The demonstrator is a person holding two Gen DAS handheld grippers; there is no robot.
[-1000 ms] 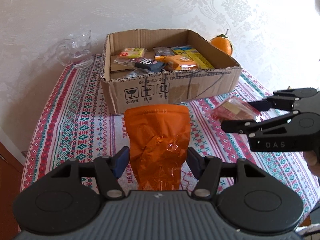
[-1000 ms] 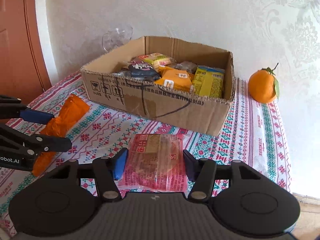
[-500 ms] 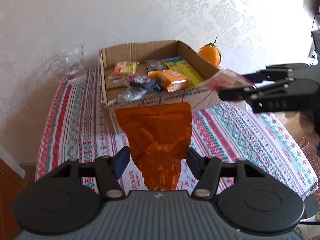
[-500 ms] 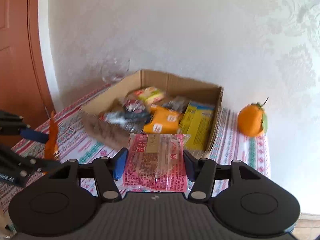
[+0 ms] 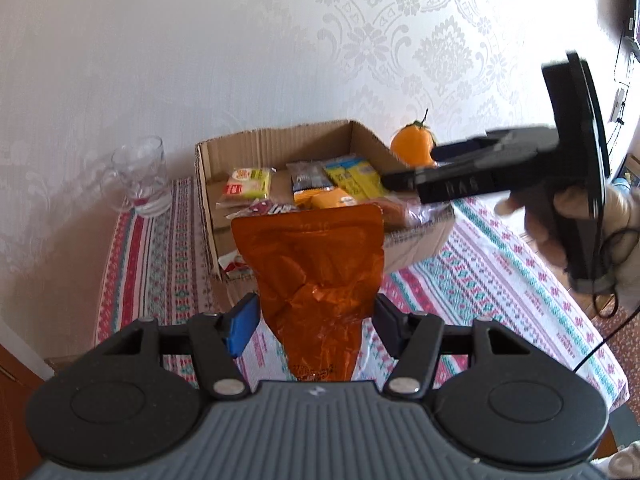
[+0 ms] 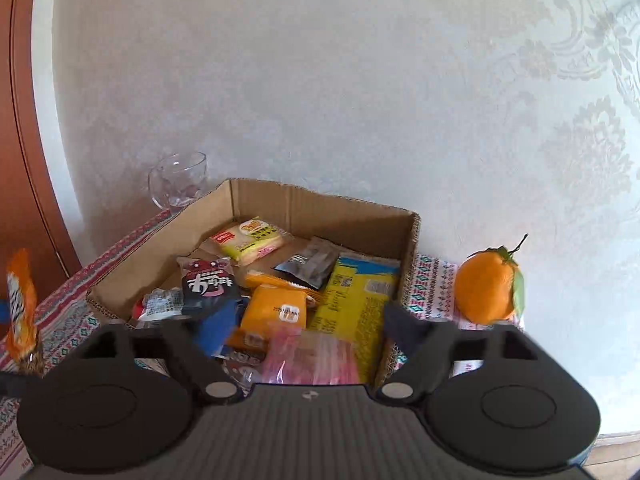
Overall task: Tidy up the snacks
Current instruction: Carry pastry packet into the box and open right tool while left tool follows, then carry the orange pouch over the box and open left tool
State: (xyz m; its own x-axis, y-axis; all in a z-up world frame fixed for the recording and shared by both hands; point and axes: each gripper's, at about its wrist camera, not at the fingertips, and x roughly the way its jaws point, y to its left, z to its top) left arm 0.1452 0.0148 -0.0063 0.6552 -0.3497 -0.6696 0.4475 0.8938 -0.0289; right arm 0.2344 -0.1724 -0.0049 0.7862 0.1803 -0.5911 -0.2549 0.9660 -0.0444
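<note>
My left gripper [image 5: 312, 312] is shut on an orange foil pouch [image 5: 316, 264] and holds it upright in the air in front of the cardboard box [image 5: 272, 136]. In the right wrist view the pouch [image 6: 20, 304] hangs at the far left. My right gripper [image 6: 310, 328] hovers over the box's [image 6: 320, 200] near right corner, its jaws opening. A pink packet [image 6: 312, 356], blurred, lies loose between the spread fingers, and no pad touches it. The left wrist view shows the right gripper [image 5: 412, 166] above that packet [image 5: 400, 210], which lies on the snacks in the box.
The box holds several snack packs, among them a yellow bag [image 6: 356, 300] and a black packet [image 6: 208, 280]. A glass mug [image 5: 140, 176] stands left of the box and an orange fruit [image 5: 414, 148] right of it. The patterned tablecloth [image 5: 500, 272] meets the wall.
Both grippers rose from the table and moved towards the box. The right gripper carried the pink packet over the box and spread its fingers off it. The left still grips the orange pouch.
</note>
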